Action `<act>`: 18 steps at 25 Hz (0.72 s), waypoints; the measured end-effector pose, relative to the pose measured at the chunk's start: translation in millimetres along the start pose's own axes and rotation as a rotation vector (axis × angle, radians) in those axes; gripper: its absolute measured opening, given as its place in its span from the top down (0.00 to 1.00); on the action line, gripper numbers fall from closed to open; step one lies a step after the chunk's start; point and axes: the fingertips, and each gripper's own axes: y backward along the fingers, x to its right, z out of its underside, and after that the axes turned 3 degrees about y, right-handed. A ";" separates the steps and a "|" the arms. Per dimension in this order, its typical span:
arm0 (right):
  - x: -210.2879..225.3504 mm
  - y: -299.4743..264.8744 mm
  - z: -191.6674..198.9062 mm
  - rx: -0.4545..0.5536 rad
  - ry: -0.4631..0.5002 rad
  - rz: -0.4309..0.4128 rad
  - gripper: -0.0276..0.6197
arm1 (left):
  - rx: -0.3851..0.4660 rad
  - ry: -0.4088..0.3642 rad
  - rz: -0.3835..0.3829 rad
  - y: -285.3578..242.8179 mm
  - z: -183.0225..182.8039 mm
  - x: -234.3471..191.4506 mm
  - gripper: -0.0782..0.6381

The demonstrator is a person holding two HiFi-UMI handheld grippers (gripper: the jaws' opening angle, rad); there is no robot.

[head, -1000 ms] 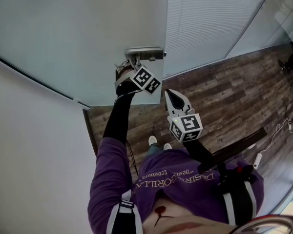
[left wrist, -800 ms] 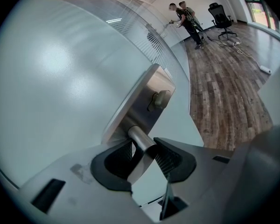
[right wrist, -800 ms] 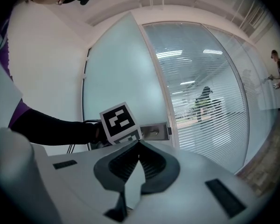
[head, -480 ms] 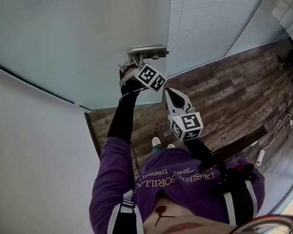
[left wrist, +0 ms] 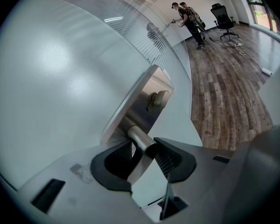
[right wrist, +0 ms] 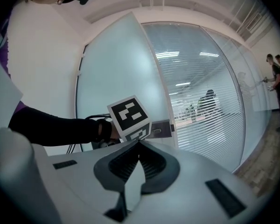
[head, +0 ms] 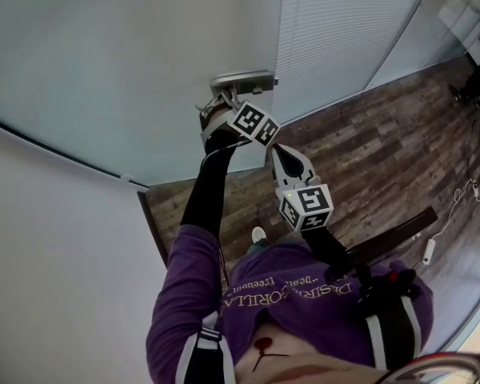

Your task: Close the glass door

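- Our left tongs (left wrist: 143, 154) clasp the metal handle (left wrist: 138, 138) of the frosted glass door (head: 120, 62) ahead.
- Our right tongs (right wrist: 139, 146) are clenched and empty.
- We judge the door heavy and rigid; the smooth handle is the best hold.

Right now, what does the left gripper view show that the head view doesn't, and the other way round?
Only the left gripper view: the door handle clamped between the fingers, two people and an office chair far off. Only the head view: the purple shirt, a shoe and the right gripper. Both: the left gripper, the glass door and the wood floor.
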 end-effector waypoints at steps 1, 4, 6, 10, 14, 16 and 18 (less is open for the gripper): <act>0.2 -1.0 1.6 -0.003 0.000 0.007 0.96 | 0.001 0.001 -0.001 -1.6 -1.2 -1.0 0.69; -2.4 -0.7 7.9 -0.014 -0.002 0.015 0.96 | -0.002 0.004 -0.002 -4.2 -2.9 -2.7 0.69; -4.4 0.9 11.2 -0.017 -0.005 0.017 0.96 | -0.004 0.005 -0.004 -4.7 -3.3 -3.6 0.69; 3.7 -5.0 8.0 -0.019 -0.011 0.017 0.96 | -0.011 0.011 0.001 -11.3 -10.3 -7.2 0.69; 8.9 -12.4 5.6 -0.020 -0.010 -0.010 0.96 | -0.018 0.015 -0.004 -15.1 -12.6 -9.1 0.69; 13.2 -19.9 0.3 -0.022 -0.006 -0.033 0.96 | -0.024 0.019 -0.001 -19.1 -16.3 -11.4 0.69; 20.1 -29.7 -7.7 -0.028 -0.001 -0.057 0.96 | -0.037 0.025 0.006 -25.4 -21.1 -13.6 0.69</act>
